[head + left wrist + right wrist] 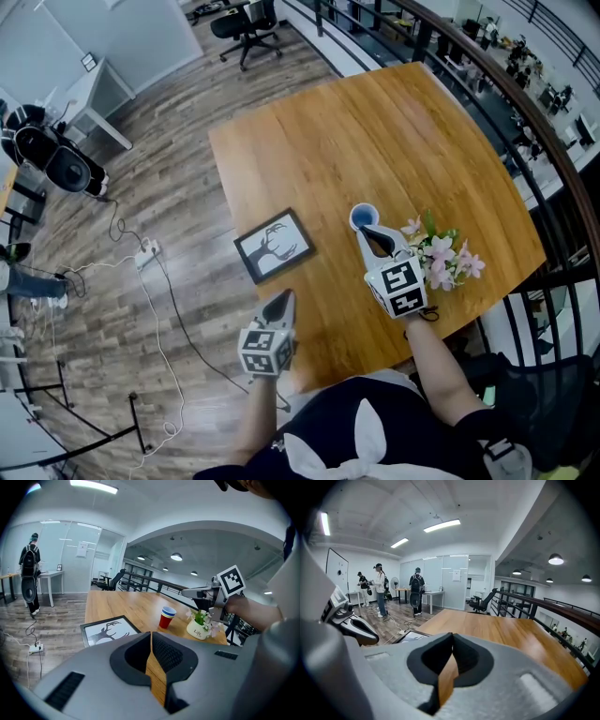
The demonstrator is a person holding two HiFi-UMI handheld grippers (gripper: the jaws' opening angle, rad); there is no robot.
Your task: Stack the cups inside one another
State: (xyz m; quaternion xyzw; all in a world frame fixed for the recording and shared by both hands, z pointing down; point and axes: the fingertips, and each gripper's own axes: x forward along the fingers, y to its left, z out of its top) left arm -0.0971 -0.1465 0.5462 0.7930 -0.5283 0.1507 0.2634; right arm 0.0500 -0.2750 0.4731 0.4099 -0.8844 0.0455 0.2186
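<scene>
L claw [151,633]: am keeping it closed, pads meeting tip to tip, nothing btwn them. Am holding it low over the near edge of the light-brown wooden desk [375,122], pointing across the top.

R claw [452,635]: am holding it closed as well, pads together, empty. It is hanging above the desk on my right side, raised clear of the things below it.

Cup stack [166,617], a red cup w/ a blue cup nested inside: standing upright on the desk, blue rim showing above the red one. In the head view it is sitting just past the R claw's tip; the left gripper view shows the claw higher up, not touching it.

White ceramic pot of pink flowers [198,629]: standing just beside the cup stack, on its right, under the R claw's body.

Black-framed print of a deer's antlers [274,246]: lying flat on the desk to the left of the cups, apart from them, ahead of the L claw.

Bkgd: several people [379,595] standing on the wood-plank floor.
</scene>
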